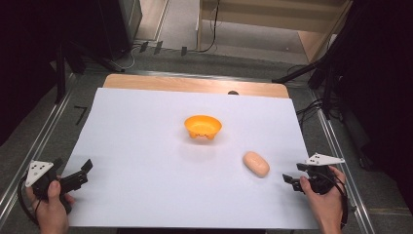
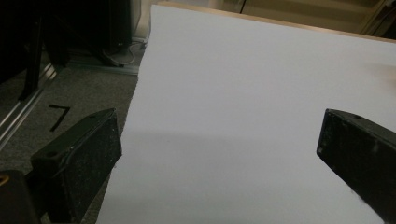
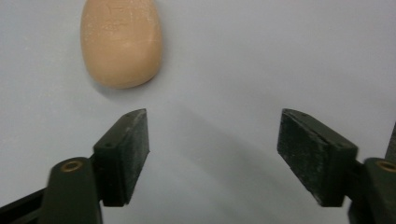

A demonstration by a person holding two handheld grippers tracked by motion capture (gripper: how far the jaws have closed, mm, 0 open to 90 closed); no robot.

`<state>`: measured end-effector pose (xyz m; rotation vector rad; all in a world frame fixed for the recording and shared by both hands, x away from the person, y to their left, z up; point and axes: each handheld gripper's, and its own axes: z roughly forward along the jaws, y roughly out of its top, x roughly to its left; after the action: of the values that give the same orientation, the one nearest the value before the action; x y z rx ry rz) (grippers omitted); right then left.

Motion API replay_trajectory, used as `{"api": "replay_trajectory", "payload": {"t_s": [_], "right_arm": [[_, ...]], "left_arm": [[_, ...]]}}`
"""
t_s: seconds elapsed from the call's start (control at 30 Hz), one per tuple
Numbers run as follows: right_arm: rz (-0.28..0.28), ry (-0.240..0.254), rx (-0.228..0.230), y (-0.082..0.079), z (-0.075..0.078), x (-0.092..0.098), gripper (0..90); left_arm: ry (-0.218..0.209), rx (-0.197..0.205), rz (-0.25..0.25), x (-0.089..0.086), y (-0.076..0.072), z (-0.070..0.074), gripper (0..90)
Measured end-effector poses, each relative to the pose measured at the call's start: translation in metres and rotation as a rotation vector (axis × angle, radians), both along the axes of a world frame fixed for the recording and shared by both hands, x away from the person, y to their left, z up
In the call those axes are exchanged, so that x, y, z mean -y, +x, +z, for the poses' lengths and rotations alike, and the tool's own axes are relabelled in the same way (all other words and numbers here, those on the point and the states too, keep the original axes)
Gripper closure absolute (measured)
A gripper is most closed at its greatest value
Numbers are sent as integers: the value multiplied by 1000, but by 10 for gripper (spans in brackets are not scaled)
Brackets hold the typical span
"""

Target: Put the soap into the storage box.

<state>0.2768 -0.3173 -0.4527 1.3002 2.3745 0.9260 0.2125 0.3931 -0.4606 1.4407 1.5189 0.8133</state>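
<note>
1. Approach is the step in hand, by my reading: the right gripper (image 1: 291, 174), lower right of the high view, points at the peach oval piece (image 1: 256, 164) just beside it on the white sheet (image 1: 146, 146).
2. Its jaws stand spread with nothing between them; in the right gripper view the piece (image 3: 121, 42) lies at upper left, beyond the left jaw.
3. Next move calls for shifting until both jaws straddle the piece, then closing.
4. Left gripper (image 1: 83, 171) rests at lower left, jaws spread and empty.
5. Orange bowl (image 1: 202, 126) sits mid-frame, well apart from the piece; nothing shows inside it.
</note>
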Motion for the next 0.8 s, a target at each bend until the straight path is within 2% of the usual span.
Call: {"api": "replay_trajectory", "payload": {"t_s": [0.13,0.17,0.33,0.6,0.8], "right_arm": [[8,-6,-27,5,4,-4,242],[25,-4,-44,7,6,-5,241],[56,-38,-84,16,10,-13,231],[97,-65,-144,27,15,-28,224],[133,-79,-159,34,17,-42,222]], "left_arm": [[7,0,0,1,0,0,6],[7,1,0,1,0,0,6],[4,-1,0,0,0,0,6],[8,-2,-2,1,0,0,6],[11,0,-5,1,1,0,6]]}}
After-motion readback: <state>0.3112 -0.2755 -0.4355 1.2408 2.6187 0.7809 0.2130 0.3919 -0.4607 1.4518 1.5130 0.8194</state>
